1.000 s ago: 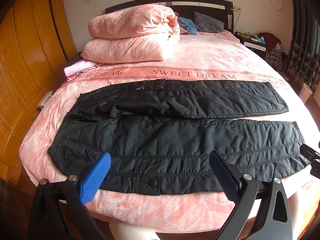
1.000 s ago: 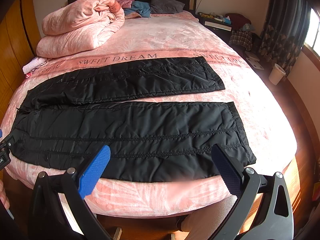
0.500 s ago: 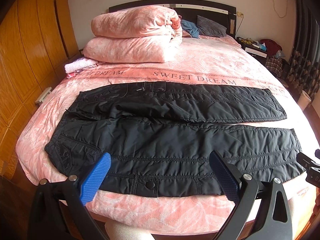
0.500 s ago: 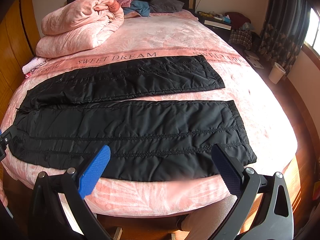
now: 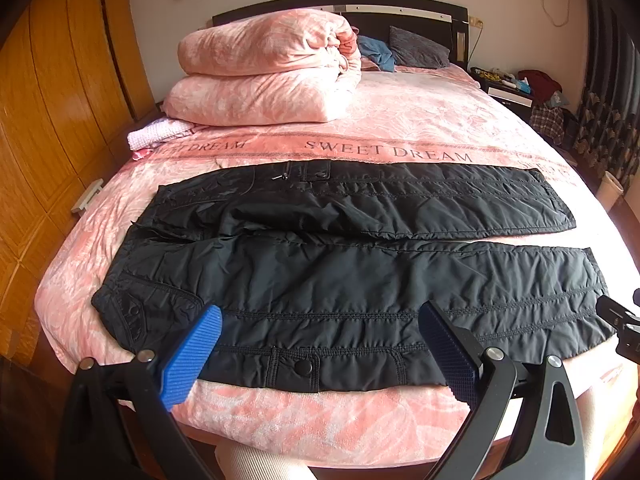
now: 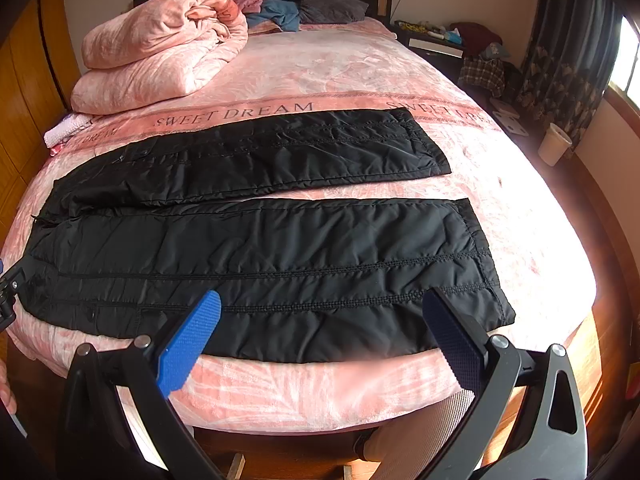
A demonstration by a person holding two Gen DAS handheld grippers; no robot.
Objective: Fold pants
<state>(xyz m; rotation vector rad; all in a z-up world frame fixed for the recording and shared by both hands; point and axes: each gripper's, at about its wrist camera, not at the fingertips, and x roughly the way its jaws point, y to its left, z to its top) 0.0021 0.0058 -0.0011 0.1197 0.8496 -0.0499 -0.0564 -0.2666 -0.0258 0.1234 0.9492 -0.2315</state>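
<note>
Black quilted pants (image 5: 352, 280) are spread flat across the bed (image 5: 400, 120) just ahead of both tongs, legs side by side so one can flip over the other. Left tongs (image 5: 320, 354) and right tongs (image 6: 322, 340) hang wide, gripping nothing.

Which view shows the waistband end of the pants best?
The left wrist view: the waistband and its snap button lie near the frame's lower left, unobstructed. In the right wrist view the waistband sits dark and compressed at the left edge.
</note>
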